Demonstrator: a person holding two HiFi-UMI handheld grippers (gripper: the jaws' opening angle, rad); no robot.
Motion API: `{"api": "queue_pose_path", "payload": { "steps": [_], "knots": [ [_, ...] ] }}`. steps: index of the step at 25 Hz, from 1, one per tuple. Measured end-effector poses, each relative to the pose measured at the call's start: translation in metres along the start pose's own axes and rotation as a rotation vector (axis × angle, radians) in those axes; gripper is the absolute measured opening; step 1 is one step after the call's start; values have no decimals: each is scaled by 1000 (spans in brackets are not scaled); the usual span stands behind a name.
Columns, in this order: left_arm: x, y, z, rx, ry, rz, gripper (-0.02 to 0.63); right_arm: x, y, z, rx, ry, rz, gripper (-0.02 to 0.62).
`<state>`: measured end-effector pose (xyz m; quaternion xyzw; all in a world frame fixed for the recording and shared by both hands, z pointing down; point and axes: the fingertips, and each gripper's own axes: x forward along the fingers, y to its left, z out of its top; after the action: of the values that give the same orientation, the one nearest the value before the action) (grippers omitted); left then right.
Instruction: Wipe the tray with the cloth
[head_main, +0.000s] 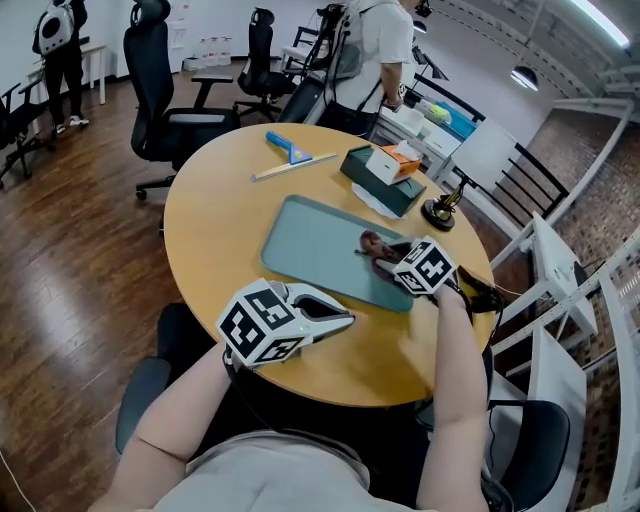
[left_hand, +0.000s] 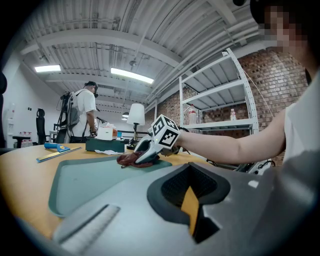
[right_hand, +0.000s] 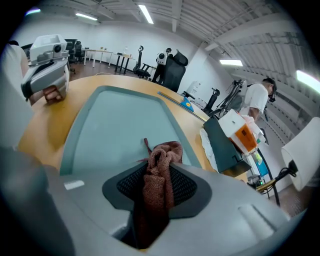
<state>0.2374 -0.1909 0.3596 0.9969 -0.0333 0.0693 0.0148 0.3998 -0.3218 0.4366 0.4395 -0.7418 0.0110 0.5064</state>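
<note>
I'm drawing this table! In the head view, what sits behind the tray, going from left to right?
blue scraper → dark green box → desk lamp

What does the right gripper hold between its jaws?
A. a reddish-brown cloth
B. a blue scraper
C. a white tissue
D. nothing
A: in the right gripper view, the right gripper is closed on the reddish-brown cloth, whose end lies on the tray.
</note>
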Motion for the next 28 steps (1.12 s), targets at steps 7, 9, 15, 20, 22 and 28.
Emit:
{"api": "queue_pose_path", "payload": {
  "steps": [7, 9, 15, 20, 22, 28],
  "knots": [
    [2, 0, -1, -1, -3, -2, 322, -20, 42, 6, -47, -33, 58, 123],
    [2, -1, -1, -2, -2, -2, 322, -27, 53, 4, -62, -31, 73, 123],
    [1, 0, -1, 1, 2, 1, 322, -34, 65, 4, -96, -31, 71, 124],
    [-1, -2, -2, 1, 2, 0, 322, -34, 78, 18, -145, -52, 96, 124],
    [0, -1, -1, 2, 1, 1, 322, -32, 84, 27, -167, -68, 111, 124],
    [2, 0, -1, 2, 1, 1, 322, -25, 80, 35, -178, -72, 114, 126]
  ]
}}
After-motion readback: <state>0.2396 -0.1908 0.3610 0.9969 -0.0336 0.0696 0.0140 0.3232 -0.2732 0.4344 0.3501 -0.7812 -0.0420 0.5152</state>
